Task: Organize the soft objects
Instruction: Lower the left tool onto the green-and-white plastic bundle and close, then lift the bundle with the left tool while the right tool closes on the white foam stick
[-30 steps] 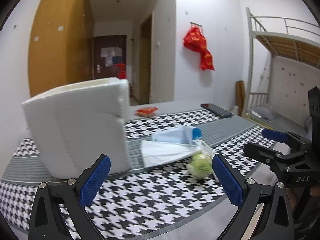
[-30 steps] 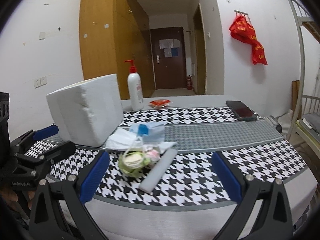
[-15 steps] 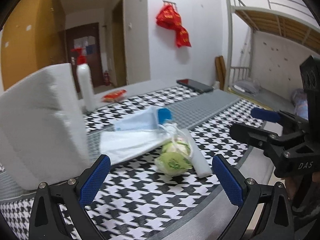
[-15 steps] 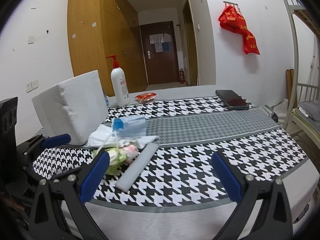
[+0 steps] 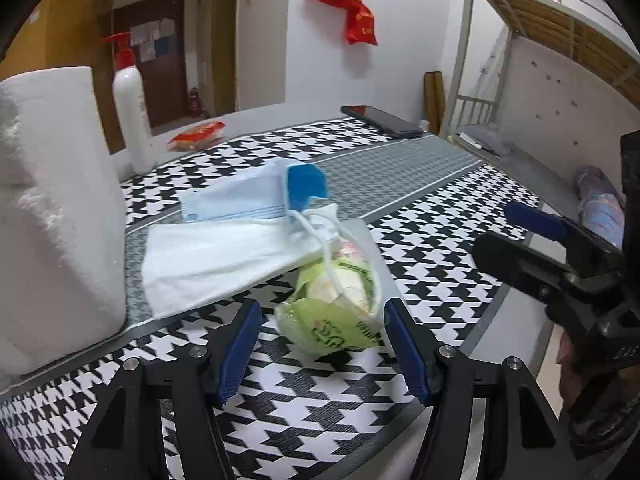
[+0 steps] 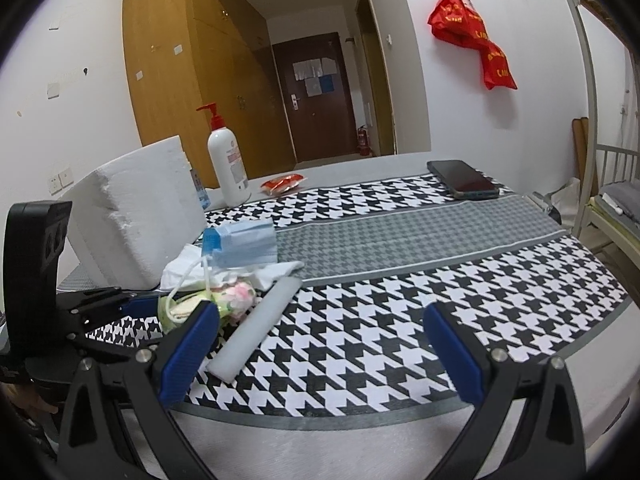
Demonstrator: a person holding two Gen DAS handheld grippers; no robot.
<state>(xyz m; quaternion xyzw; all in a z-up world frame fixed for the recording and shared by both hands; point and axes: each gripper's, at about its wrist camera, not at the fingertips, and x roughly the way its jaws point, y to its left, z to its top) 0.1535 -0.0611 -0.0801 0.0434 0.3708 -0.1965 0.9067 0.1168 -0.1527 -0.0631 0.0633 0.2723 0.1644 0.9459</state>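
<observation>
The left gripper (image 5: 322, 354) sits low over the worktop (image 5: 304, 408), which is covered by a black-and-white houndstooth cloth with a grey band. Its jaws are closing, and the green tissue pack (image 5: 334, 322) lies between the blue pads. The right pad is at the pack's edge, while a gap shows on the left side, so the pads are not yet pressing on it. The pack lies near the front edge of the worktop, with a white loop of string across its top.

The right gripper (image 6: 320, 354) hovers off to the right with its jaws spread wide and nothing between them. In the right wrist view a white foam stick (image 6: 256, 330) lies on the cloth just beside that gripper's left pad, touching the tissue pack's far side.

Just behind the pack lies a white cloth (image 5: 224, 256), partly under it. A blue face mask pack (image 5: 256, 196) rests on the cloth's far edge. To the left stands a large white foam block (image 5: 56, 216), upright on the grey band.

Farther back, a white pump bottle (image 5: 134, 120) with a red top stands near the block. A small red packet (image 5: 198, 138) lies beside it. A dark phone (image 5: 382, 120) rests at the far right corner of the worktop. On the far wall hang red bags (image 5: 348, 4), and a metal bunk bed (image 5: 540, 28) stands to the right.
</observation>
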